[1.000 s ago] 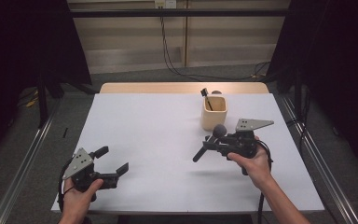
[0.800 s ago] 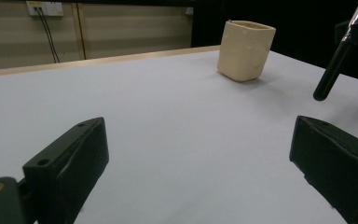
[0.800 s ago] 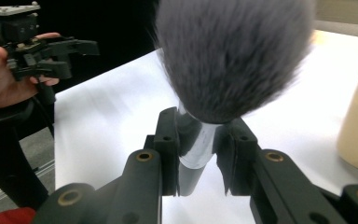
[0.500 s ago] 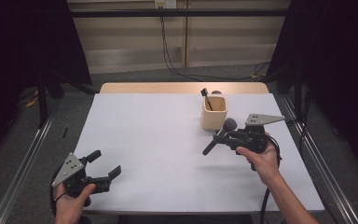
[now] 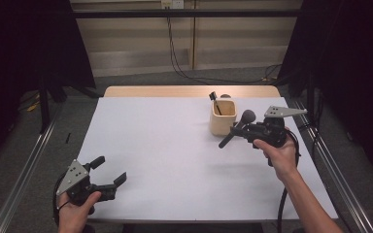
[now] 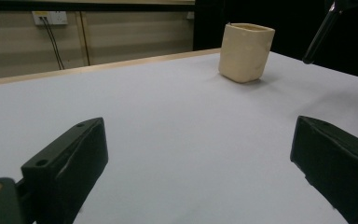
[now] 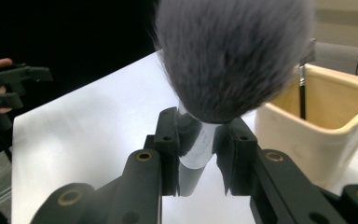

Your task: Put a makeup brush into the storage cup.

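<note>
- The left gripper (image 5: 108, 182) sits at the near left corner of the white table (image 5: 165, 155), held in the person's left hand (image 5: 75, 213); its two black jaws stand wide apart with nothing between them
- The left gripper view makes that plain: bare tabletop lies between the two jaws, and well beyond them, toward the right jaw's side, stands the cream cup (image 6: 245, 52)
- That same view catches the dark handle tip of the brush (image 6: 318, 39) hanging in the air just right of the cup, clear of the table
- The right gripper (image 5: 238, 133) is farther off, in the person's right hand (image 5: 279, 155), lifted off the table just beside the cup (image 5: 222, 119)
- From the high view the brush (image 5: 238, 127) slants through the jaws, grey head up beside the cup's rim, handle pointing down and away from the cup
- The right gripper view adds the grip itself: both pads (image 7: 170, 140) press on the silver ferrule of the brush (image 7: 196, 144), just under the fluffy grey head
- Past the right-hand jaw in that view, the cup (image 7: 326, 135) shows its inside, with a thin dark tool (image 7: 302, 91) standing in it
- The high view shows that tool's (image 5: 214, 99) top poking above the cup's far rim
</note>
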Tool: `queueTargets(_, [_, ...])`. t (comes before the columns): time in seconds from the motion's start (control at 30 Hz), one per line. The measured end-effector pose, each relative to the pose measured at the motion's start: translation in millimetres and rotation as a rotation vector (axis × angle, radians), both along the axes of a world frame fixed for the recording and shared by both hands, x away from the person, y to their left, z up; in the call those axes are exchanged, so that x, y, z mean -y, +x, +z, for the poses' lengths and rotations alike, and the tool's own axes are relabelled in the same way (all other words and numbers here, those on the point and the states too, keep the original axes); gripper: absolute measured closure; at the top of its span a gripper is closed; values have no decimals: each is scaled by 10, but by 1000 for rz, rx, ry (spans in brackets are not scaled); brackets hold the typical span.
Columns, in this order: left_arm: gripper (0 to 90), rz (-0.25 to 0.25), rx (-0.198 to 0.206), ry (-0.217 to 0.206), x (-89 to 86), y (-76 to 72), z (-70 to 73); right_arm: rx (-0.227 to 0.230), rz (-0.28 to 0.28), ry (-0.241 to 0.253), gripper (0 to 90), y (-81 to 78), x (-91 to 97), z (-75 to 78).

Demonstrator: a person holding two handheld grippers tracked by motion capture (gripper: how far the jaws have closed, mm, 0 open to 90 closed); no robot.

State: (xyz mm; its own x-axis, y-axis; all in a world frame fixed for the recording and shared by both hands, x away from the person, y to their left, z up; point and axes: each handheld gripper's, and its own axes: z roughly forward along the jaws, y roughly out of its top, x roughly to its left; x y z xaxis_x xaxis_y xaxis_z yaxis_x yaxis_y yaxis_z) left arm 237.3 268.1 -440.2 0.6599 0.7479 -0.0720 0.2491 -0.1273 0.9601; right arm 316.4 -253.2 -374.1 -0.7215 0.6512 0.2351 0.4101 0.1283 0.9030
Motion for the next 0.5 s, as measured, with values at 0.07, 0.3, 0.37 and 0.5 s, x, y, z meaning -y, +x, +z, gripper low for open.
queueTargets(0.07, [39, 3, -3, 1, -9, 7, -2, 4, -6, -2, 720, 25, 6, 26])
queueTargets(0.3, [38, 13, -6, 5, -21, 31, 0, 27, -21, -6, 720, 124, 14, 146])
queueTargets(0.37, [38, 10, -7, 1, -24, 33, 1, 35, -26, -12, 720, 148, 13, 175])
queueTargets(0.5, [38, 11, -9, 6, -24, 31, 1, 41, -35, -10, 720, 204, 12, 214])
